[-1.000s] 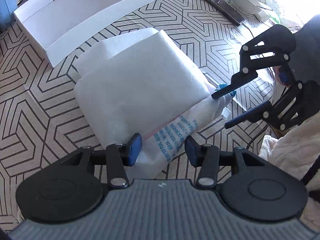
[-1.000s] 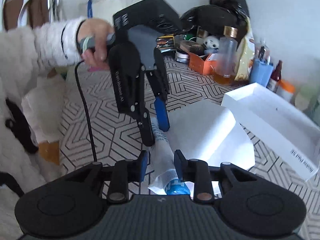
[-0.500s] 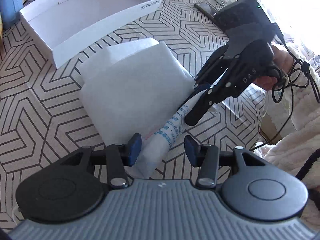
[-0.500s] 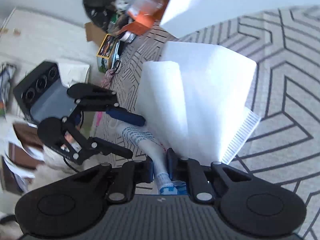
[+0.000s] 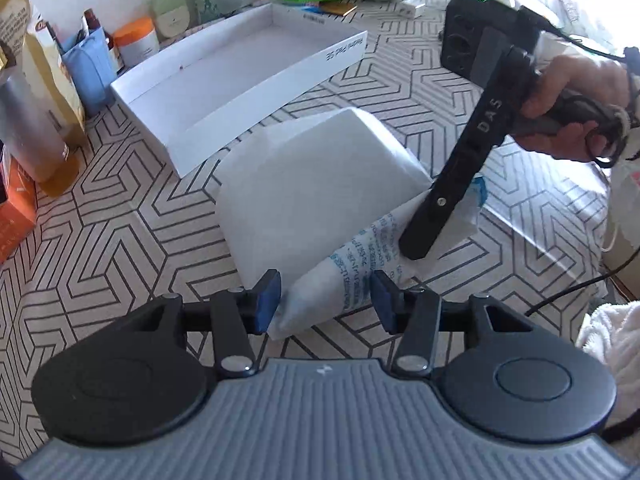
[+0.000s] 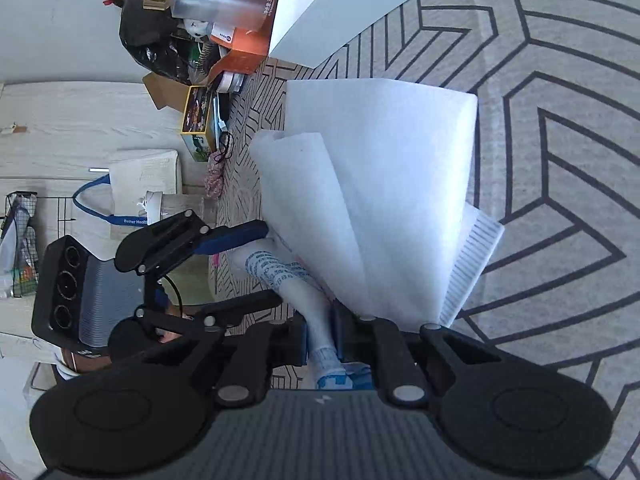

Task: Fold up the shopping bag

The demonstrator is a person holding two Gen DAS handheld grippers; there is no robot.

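The shopping bag (image 5: pixel 312 184), soft matte white with blue print too small to read, lies at frame centre on the geometric-patterned table (image 5: pixel 100 232). The right gripper (image 6: pixel 320 338) pinches its rolled edge; the left gripper (image 5: pixel 324 300) is spread around it. The white box (image 5: pixel 240 64) reads "Pad SE".

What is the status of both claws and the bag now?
Right claw shut on shopping bag edge. Left claw open, astride the printed end. White box beside, not touching.
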